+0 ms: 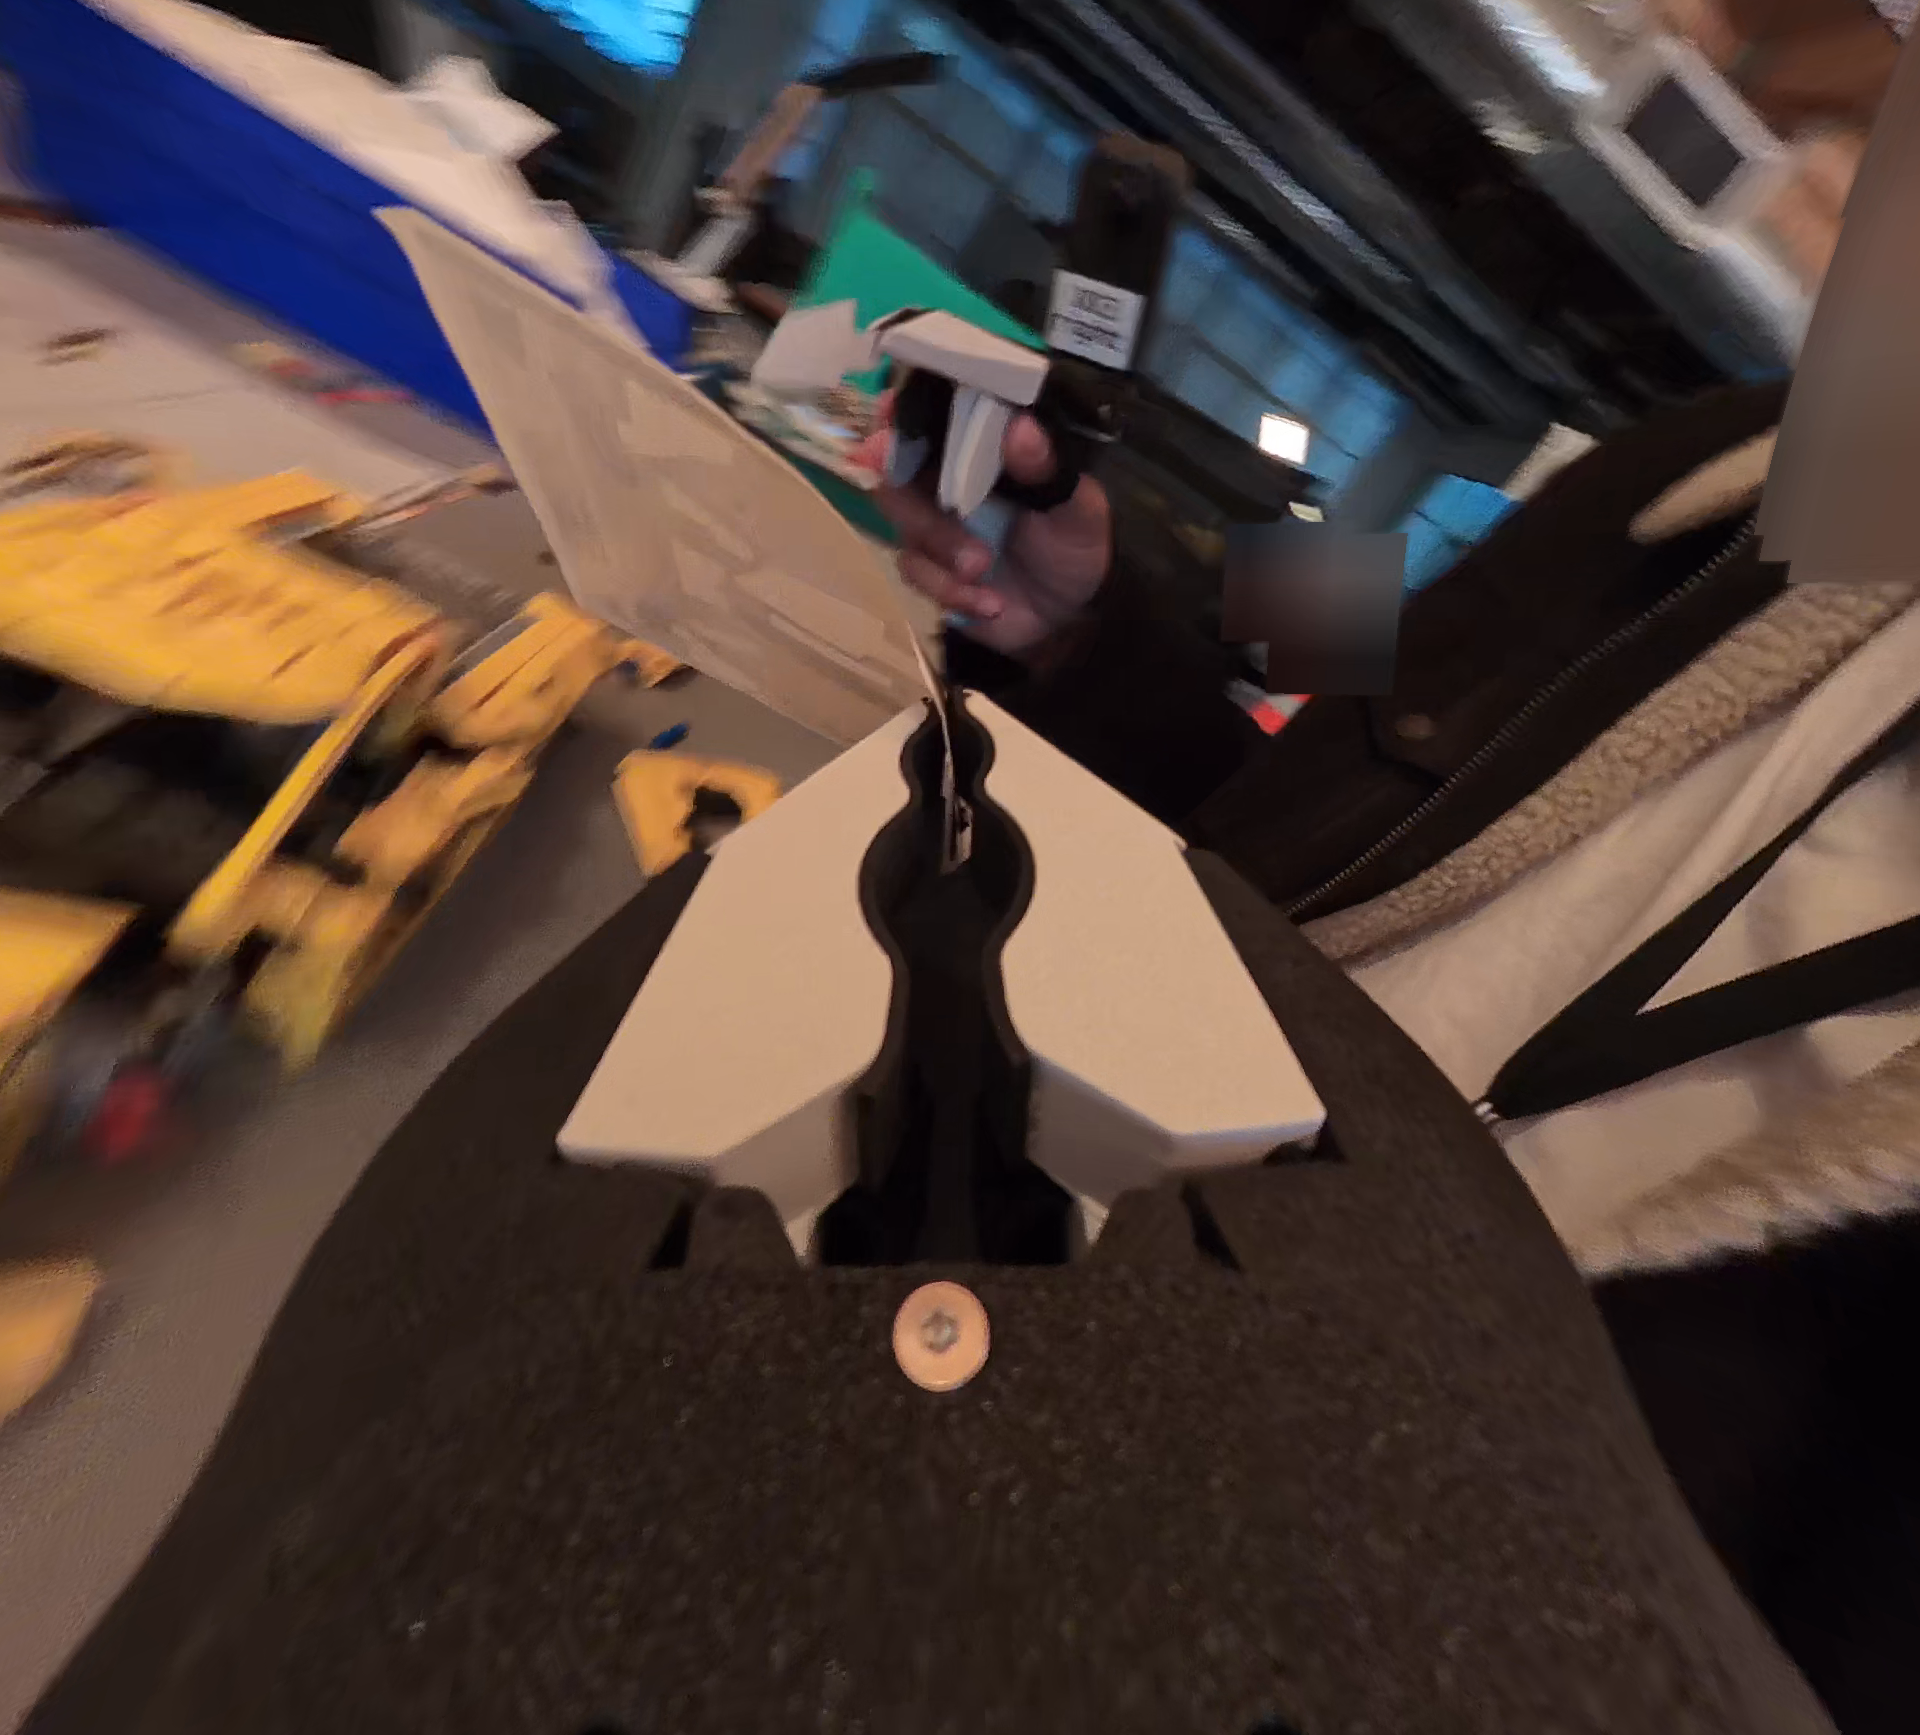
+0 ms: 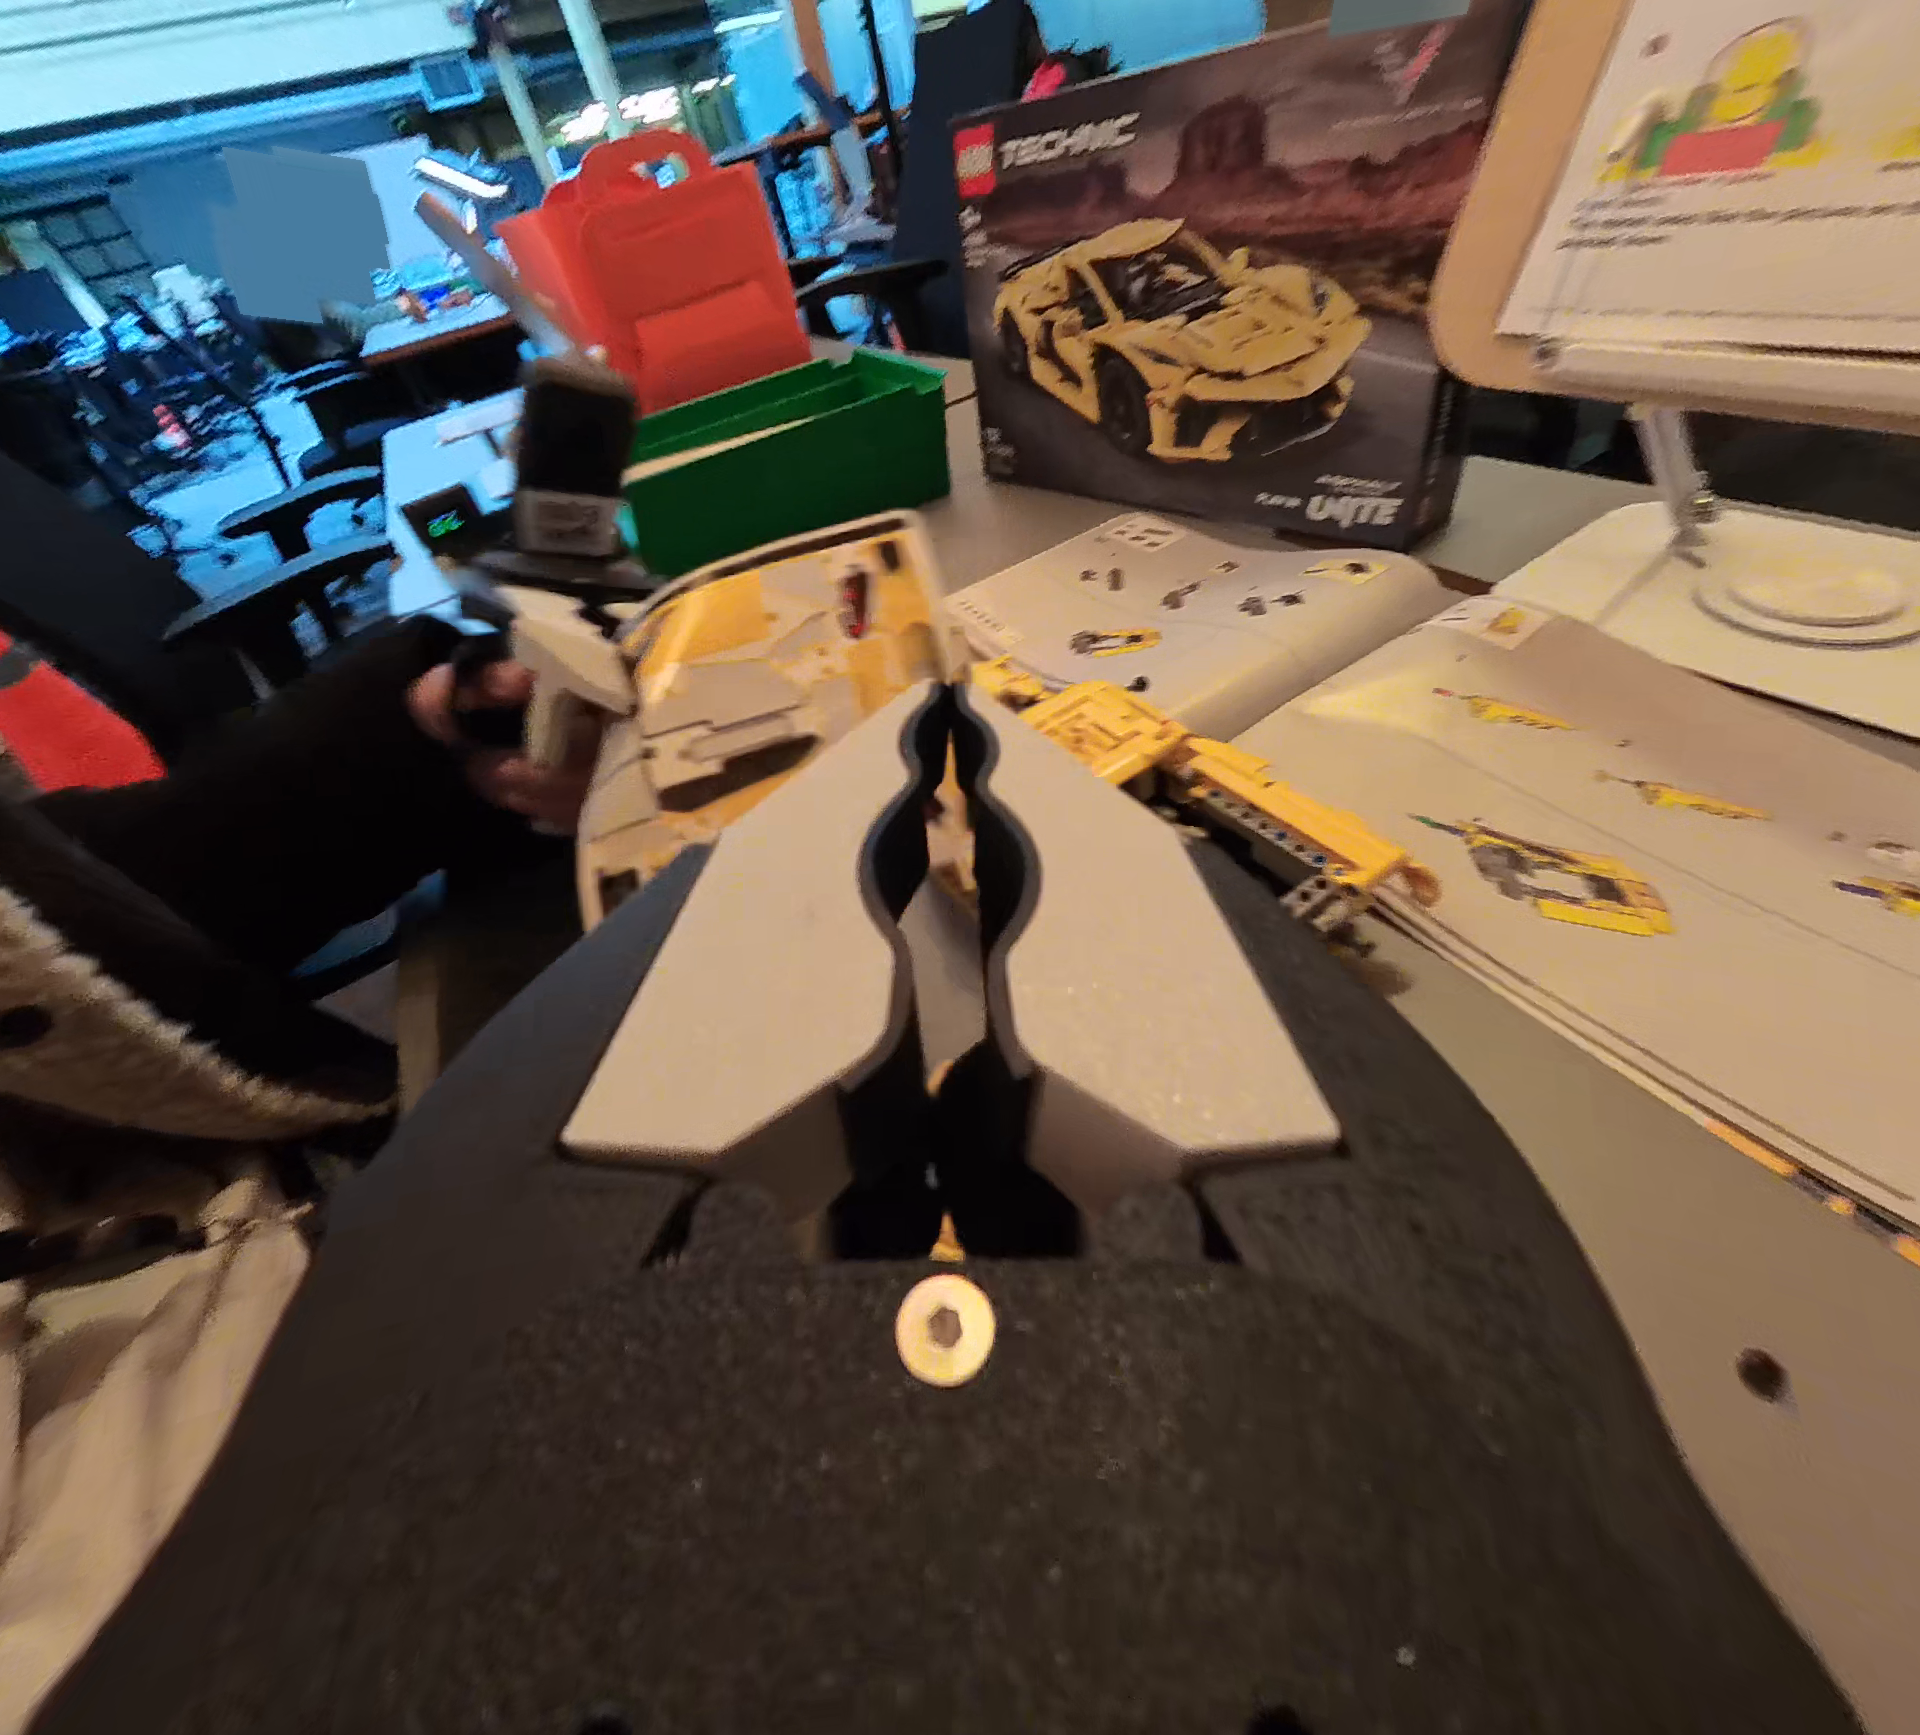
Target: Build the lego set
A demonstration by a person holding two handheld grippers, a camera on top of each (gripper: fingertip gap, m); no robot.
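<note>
Fingers of both grippers, left (image 1: 948, 719) and right (image 2: 951, 698), clench a sticker sheet (image 2: 790, 646) between them, above the yellow lego model (image 2: 1195, 771) on the tabletop (image 2: 1621, 1218).

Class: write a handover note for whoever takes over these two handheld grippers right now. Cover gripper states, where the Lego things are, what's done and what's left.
Left gripper: shut on one edge of the printed sheet, which is held up in the air.
Right gripper: shut, apparently pinching the same sheet's opposite edge.
Partly built yellow model: on the table behind the sheet, beside the open instruction booklet. The set box and green bin stand further back.
Done: part of the model is assembled.
Left: the rest of the build; what the sheet is for is unclear.
</note>
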